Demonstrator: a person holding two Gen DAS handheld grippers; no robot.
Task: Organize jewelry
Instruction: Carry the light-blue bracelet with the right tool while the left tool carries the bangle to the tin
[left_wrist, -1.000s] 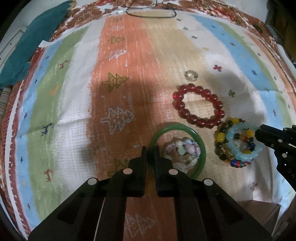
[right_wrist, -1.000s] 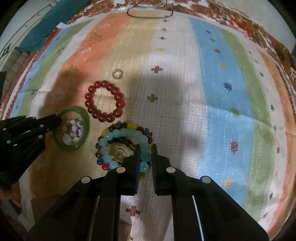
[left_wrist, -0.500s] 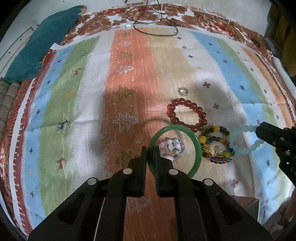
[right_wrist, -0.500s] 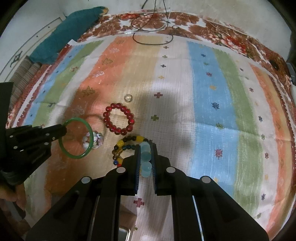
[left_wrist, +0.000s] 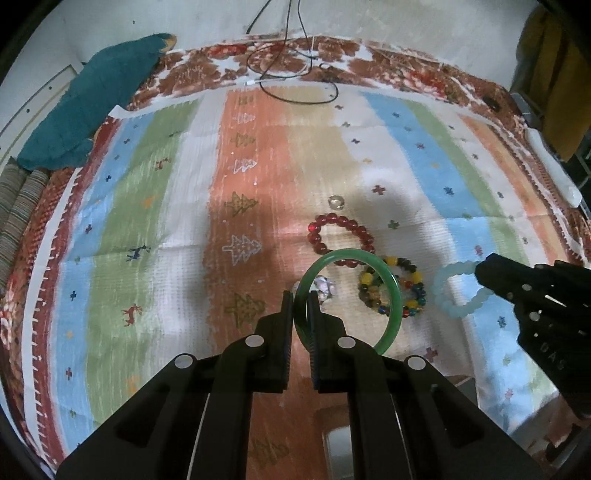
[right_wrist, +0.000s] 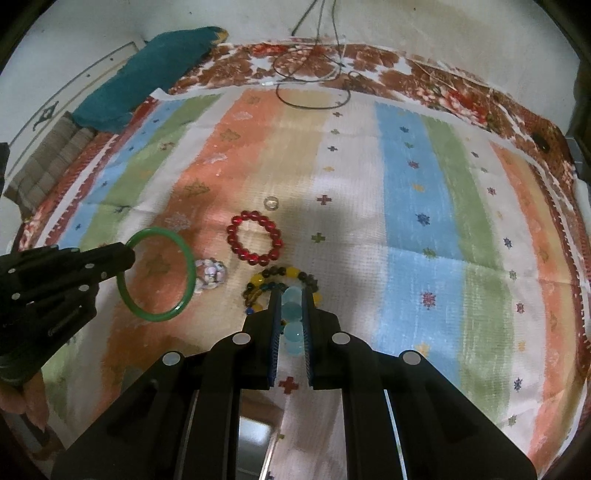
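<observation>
Jaws' pinch on pale bracelet (right_wrist: 291, 314): right-wrist-only.

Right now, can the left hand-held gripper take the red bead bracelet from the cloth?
Probably not yet. The left hand-held gripper is shut on the green bangle, so it has no free jaws. The red bead bracelet itself lies uncovered on the striped cloth, with nothing on it.

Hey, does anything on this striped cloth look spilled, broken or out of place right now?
Nothing stands out. The red bead bracelet, multicolour bead bracelet and small pale bracelet lie intact on the striped cloth; each tool simply holds one piece lifted.
</observation>
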